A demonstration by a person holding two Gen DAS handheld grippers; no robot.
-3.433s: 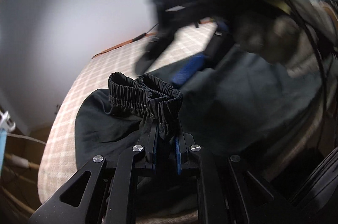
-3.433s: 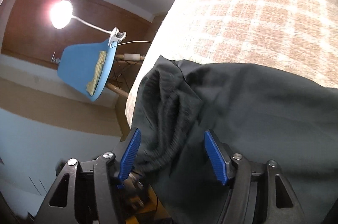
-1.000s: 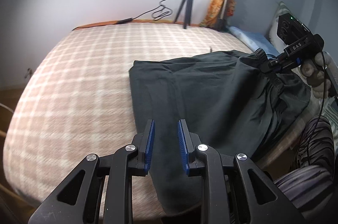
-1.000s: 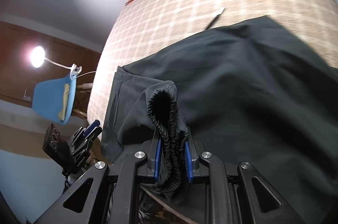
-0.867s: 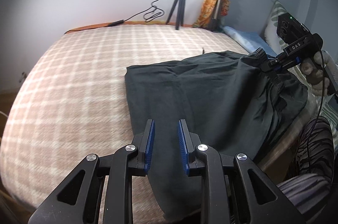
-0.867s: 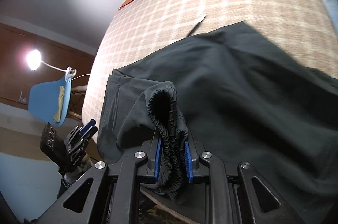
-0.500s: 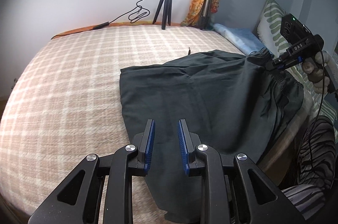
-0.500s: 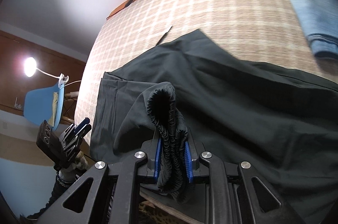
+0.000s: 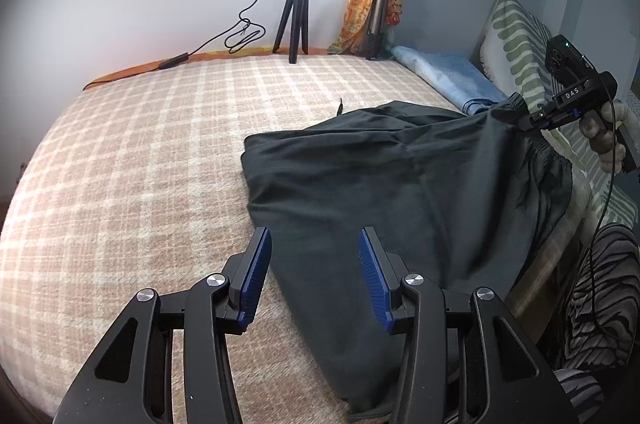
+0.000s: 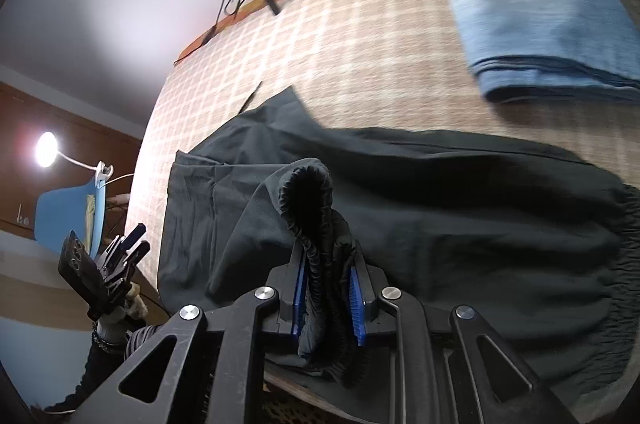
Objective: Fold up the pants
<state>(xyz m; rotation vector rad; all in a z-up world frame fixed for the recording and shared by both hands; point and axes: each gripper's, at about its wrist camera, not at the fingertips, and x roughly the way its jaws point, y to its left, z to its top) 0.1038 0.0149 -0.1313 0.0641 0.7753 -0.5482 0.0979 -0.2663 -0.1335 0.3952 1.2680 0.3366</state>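
Dark grey pants lie spread on the checked bedspread, their leg end nearest the left wrist camera. My left gripper hovers over the leg's left edge. Its jaws are opening and the blue pads press on nothing. My right gripper is shut on a bunched loop of the elastic waistband, held up off the bed. The left wrist view shows the right gripper at far right, with cloth stretched taut from it. From the right wrist view, the left gripper appears at lower left beyond the bed edge.
A folded blue cloth lies on the bed beyond the waistband. A ring light on a tripod and an orange cloth stand at the far edge. A striped pillow is at right, a person's patterned trouser leg by the bed side.
The left gripper's jaws have spread from nearly together to wide apart. The right gripper, still clamped on the waistband, has carried it toward the folded blue cloth, pulling the pants along.
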